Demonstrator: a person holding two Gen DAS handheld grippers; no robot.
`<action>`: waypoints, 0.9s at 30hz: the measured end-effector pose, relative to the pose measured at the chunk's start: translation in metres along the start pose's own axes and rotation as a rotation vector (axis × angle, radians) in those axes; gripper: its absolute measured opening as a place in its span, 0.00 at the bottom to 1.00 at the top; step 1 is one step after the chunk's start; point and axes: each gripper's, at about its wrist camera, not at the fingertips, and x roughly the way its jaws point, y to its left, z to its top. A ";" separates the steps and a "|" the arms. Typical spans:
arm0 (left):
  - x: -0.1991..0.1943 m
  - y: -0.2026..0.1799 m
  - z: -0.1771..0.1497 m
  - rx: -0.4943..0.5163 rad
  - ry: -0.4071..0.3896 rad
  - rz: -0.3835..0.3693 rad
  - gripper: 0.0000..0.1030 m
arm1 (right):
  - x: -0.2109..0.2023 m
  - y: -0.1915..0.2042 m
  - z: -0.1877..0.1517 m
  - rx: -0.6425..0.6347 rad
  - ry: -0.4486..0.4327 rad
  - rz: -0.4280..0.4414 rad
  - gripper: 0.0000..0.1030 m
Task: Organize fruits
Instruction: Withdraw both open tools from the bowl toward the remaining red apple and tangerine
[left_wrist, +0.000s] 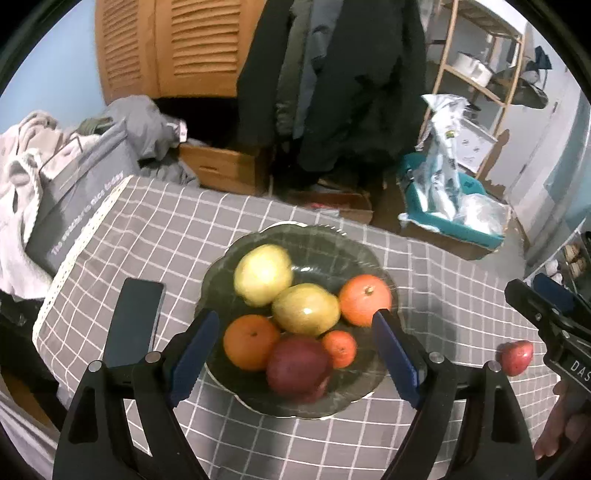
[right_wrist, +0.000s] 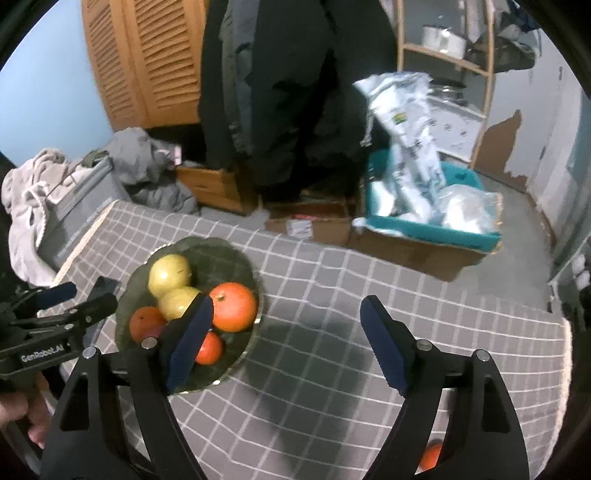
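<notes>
I have both grippers raised over the checked tablecloth (left_wrist: 155, 229), each tipped down toward the dark glass bowl (left_wrist: 328, 243). The left gripper (left_wrist: 295, 354) hangs right over the bowl with its jaws spread wide and nothing between the pads, so I read it as free, not carrying anything. The right gripper (right_wrist: 284, 343) is just as wide apart and empty, looking mostly at bare cloth to the right of the bowl.

The bowl already holds six fruits, packed touching one another: a yellow apple (left_wrist: 263, 274) at the back, a second yellow-green one (left_wrist: 306, 309) in the middle, a large orange (left_wrist: 365, 300) on the right, another orange (left_wrist: 250, 341) on the left, a small tangerine (left_wrist: 339, 349) and a dark red apple (left_wrist: 298, 366) at the front. Heaping them there looks like the whole point of the job.

Two pieces are still out on the cloth. A small red fruit (left_wrist: 516, 357) lies well apart from the bowl, near the right gripper as seen from the left wrist. An orange one (right_wrist: 431, 457) peeks out low behind the right gripper's frame. I judge the right side suits both, being closer, jaws already wide enough to drop over either
</notes>
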 end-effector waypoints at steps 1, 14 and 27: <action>-0.003 -0.004 0.001 0.007 -0.007 -0.004 0.84 | -0.004 -0.004 -0.001 0.002 -0.005 -0.008 0.81; -0.029 -0.054 0.006 0.090 -0.062 -0.048 0.87 | -0.053 -0.053 -0.008 0.057 -0.057 -0.105 0.84; -0.034 -0.111 0.003 0.168 -0.062 -0.095 0.88 | -0.086 -0.116 -0.027 0.156 -0.073 -0.184 0.84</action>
